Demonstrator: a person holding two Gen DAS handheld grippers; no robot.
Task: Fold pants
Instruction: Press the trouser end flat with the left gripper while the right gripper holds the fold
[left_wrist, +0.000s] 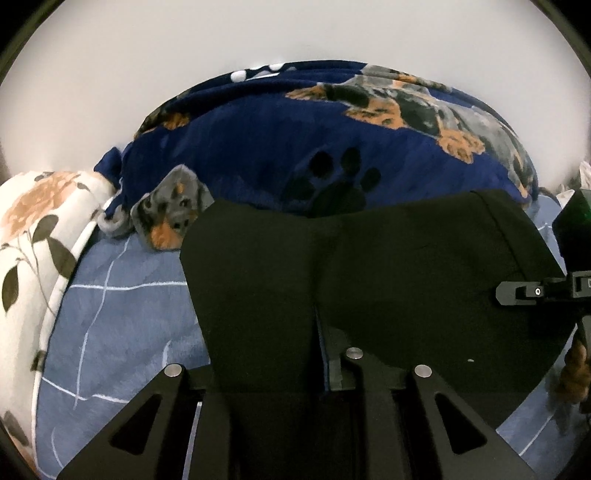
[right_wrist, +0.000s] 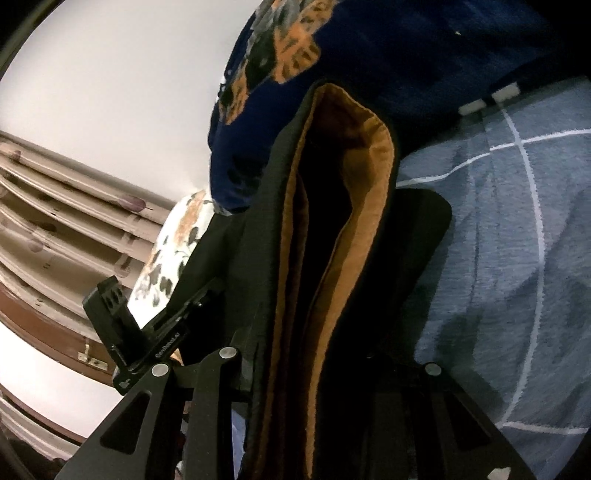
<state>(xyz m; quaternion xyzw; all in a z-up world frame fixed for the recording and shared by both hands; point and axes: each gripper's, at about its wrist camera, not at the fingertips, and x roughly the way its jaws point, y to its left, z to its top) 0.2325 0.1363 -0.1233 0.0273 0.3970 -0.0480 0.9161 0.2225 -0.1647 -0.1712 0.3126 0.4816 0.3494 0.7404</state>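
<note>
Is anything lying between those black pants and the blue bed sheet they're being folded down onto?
Nothing visible. The pants hang from both tongs over bare checked sheet; the dog-print blanket lies behind them, not under.

Both grippers angle downward, the left gripper (left_wrist: 317, 354) seemingly nearly closed, the right gripper (right_wrist: 317, 369) clamped on cloth.

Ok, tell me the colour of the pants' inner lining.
Orange-brown lining inside black pants; right wrist view shows it best.
</note>
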